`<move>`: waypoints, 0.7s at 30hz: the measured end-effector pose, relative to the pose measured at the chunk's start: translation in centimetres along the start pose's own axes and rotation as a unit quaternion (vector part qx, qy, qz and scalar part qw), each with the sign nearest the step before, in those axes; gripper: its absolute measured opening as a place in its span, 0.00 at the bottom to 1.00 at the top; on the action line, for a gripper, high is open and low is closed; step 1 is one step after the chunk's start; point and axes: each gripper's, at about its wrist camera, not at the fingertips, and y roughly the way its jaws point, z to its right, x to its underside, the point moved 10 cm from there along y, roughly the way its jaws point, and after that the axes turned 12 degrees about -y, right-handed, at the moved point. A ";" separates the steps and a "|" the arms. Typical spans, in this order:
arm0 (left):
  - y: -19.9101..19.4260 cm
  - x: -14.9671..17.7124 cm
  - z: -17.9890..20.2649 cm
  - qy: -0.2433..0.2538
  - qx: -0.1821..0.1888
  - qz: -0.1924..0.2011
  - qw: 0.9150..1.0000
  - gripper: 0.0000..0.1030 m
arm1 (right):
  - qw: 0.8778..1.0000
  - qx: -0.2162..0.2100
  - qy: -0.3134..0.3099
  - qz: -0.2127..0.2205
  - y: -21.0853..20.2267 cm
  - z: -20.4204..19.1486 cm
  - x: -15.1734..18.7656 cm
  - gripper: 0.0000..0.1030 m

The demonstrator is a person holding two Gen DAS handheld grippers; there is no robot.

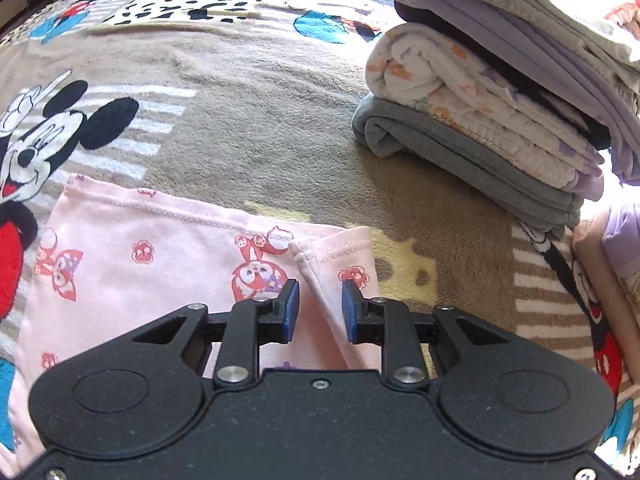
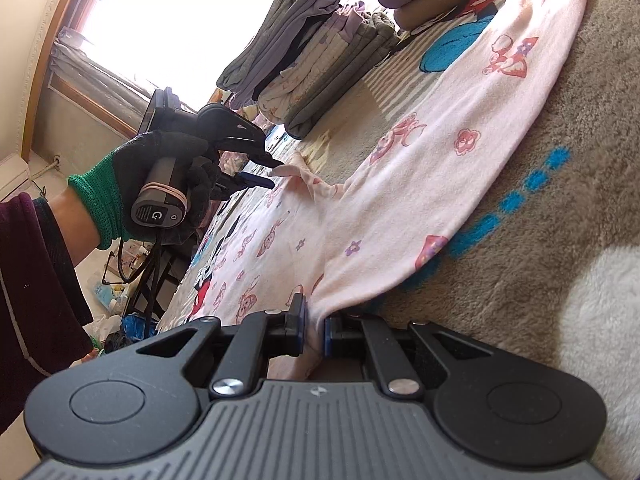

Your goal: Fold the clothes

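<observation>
On Mickey blanket (image 1: 260, 128): pink garment (image 1: 160, 264)

The left gripper (image 1: 320, 306) is held low with its jaws parted, a gap between the blue pads (image 1: 291, 312). A black glove with a green cuff covers the left hand (image 2: 160, 184) around its handle. The right gripper (image 2: 315, 326) has its jaws pinched nearly together on pink cloth.

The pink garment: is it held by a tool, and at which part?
The right tool pinches the pink garment at its near edge. The left tool is open around a folded cuff, gripping nothing.
</observation>
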 end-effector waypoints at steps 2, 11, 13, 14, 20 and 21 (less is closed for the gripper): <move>-0.1 0.2 0.1 -0.006 0.013 -0.001 1.000 0.20 | 1.000 0.001 -0.002 0.000 0.0 0.0 0.0 0.08; -1.8 -0.5 0.1 0.024 0.018 0.030 0.999 0.19 | 0.998 0.037 -0.047 0.012 -0.5 -0.4 -0.2 0.08; -1.7 -0.6 0.1 0.034 0.020 0.030 0.999 0.16 | 0.997 0.049 -0.057 0.019 -0.7 -0.3 -0.3 0.09; -1.6 -0.5 0.1 0.037 0.020 0.028 0.999 0.11 | 0.996 0.054 -0.061 0.023 -0.7 -0.3 -0.4 0.09; -0.6 -0.3 -0.4 0.022 0.028 0.011 0.999 0.10 | 0.992 0.070 -0.095 0.031 -0.8 -0.4 -0.5 0.10; -0.4 -0.2 -0.5 0.016 0.033 0.006 0.999 0.10 | 0.992 0.071 -0.100 0.031 -0.7 -0.5 -0.5 0.10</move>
